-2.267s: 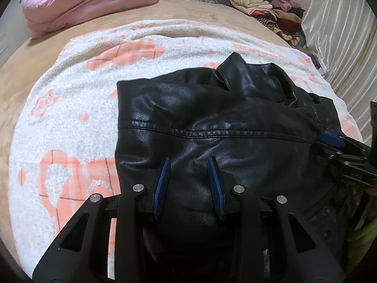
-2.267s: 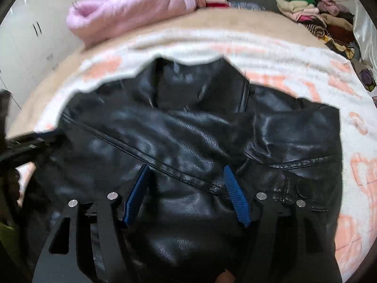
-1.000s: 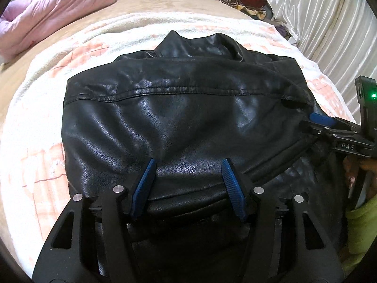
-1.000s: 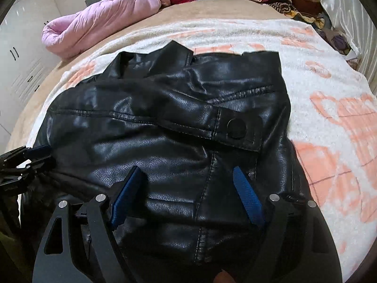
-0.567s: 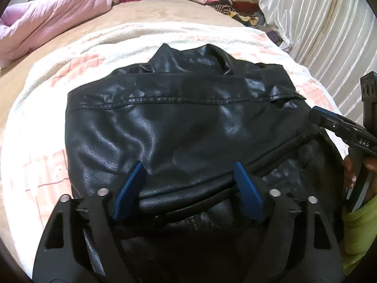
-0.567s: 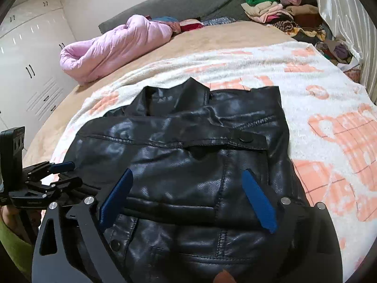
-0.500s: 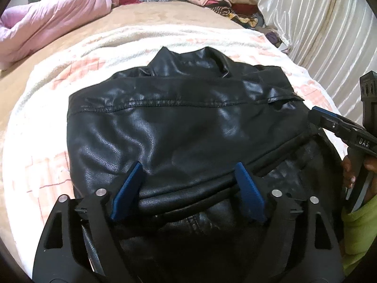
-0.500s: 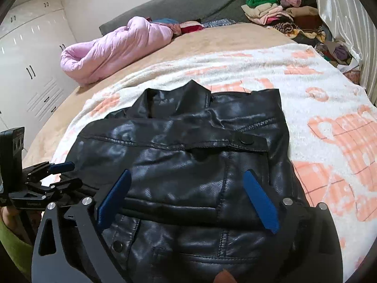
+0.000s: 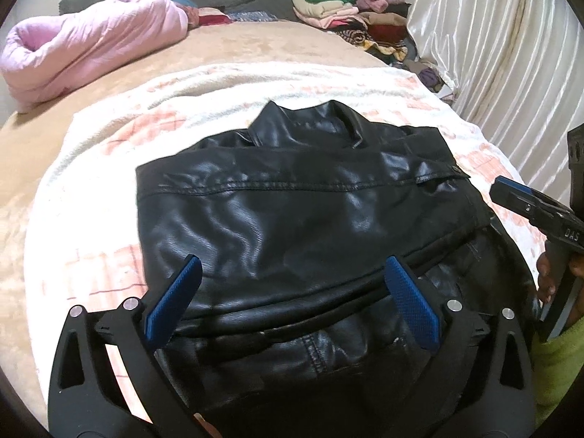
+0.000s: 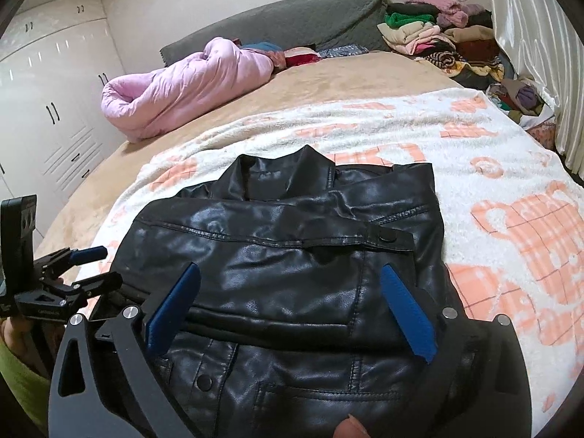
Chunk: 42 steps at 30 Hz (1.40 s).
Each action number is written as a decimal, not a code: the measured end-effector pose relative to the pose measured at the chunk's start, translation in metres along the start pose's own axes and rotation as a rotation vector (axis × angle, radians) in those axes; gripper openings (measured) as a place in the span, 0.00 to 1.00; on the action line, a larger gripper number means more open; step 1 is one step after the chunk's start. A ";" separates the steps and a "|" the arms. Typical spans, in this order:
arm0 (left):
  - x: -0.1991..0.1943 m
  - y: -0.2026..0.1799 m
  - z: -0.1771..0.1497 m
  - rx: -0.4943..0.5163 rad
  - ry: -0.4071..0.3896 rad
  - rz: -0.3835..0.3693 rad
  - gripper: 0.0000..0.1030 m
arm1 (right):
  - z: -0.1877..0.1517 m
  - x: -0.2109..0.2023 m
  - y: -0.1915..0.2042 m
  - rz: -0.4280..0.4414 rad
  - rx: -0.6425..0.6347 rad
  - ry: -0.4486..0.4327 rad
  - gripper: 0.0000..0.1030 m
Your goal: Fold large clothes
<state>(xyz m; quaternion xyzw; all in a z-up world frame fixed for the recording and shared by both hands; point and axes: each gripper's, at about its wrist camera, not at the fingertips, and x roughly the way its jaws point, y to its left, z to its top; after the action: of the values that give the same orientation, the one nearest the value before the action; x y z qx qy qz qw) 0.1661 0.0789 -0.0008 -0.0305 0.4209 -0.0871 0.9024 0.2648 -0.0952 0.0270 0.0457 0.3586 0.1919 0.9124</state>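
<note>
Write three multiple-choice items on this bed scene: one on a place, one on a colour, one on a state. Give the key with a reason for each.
1. Where does the black leather jacket lie?
A. On the white and orange blanket
B. On the pink quilt
C. On the pile of clothes by the curtain

2. What colour are the pads of the left gripper?
A. Red
B. Blue
C. Green

3. How do the right gripper and the left gripper stand?
A. Both clamped on the jacket's collar
B. One shut, one open
C. Both open, nothing pinched

Key: 1 A, the blanket shows all round the jacket's far edges. 2 B, both wrist views show blue pads on black arms. 3 C, the jaws have just been opening and stand wide above the folded jacket, pressing nothing.
</note>
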 end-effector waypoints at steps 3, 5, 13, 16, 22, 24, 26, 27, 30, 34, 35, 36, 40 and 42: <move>-0.006 0.000 0.001 0.007 -0.012 0.024 0.91 | 0.001 -0.001 0.003 -0.002 -0.003 -0.003 0.95; -0.011 0.000 0.002 0.009 -0.022 0.025 0.91 | 0.002 -0.004 0.005 -0.002 -0.002 -0.009 0.95; -0.028 0.001 0.005 -0.014 -0.050 0.032 0.91 | 0.009 -0.022 0.010 0.012 -0.017 -0.044 0.95; -0.034 -0.001 0.006 -0.021 -0.059 0.035 0.91 | 0.012 -0.031 0.013 0.009 -0.033 -0.064 0.96; -0.054 -0.012 0.006 -0.026 -0.089 0.026 0.91 | 0.013 -0.047 0.009 0.022 -0.024 -0.088 0.96; -0.059 -0.016 0.004 -0.029 -0.094 0.023 0.91 | 0.012 -0.053 0.008 0.027 -0.021 -0.097 0.96; -0.063 -0.019 0.002 -0.032 -0.097 0.018 0.91 | 0.012 -0.058 0.008 0.030 -0.024 -0.099 0.96; -0.064 -0.020 0.001 -0.033 -0.096 0.015 0.91 | 0.011 -0.061 0.009 0.030 -0.027 -0.100 0.96; -0.069 -0.025 -0.004 -0.035 -0.095 0.014 0.91 | 0.008 -0.068 0.011 0.031 -0.040 -0.101 0.96; -0.076 -0.029 -0.010 -0.045 -0.090 0.010 0.91 | 0.002 -0.076 0.014 0.031 -0.061 -0.094 0.96; -0.077 -0.030 -0.012 -0.046 -0.090 0.010 0.91 | 0.000 -0.078 0.014 0.030 -0.064 -0.092 0.96; -0.078 -0.030 -0.013 -0.049 -0.091 0.009 0.91 | -0.002 -0.081 0.013 0.031 -0.068 -0.091 0.96; -0.083 -0.033 -0.021 -0.054 -0.082 0.005 0.91 | -0.007 -0.089 0.011 0.027 -0.066 -0.095 0.96; -0.085 -0.035 -0.026 -0.055 -0.078 0.005 0.91 | -0.010 -0.093 0.011 0.028 -0.067 -0.095 0.96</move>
<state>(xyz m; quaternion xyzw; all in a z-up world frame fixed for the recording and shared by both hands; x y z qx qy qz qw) 0.0882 0.0608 0.0515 -0.0579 0.3878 -0.0721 0.9171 0.1924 -0.1211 0.0812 0.0290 0.3077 0.2140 0.9267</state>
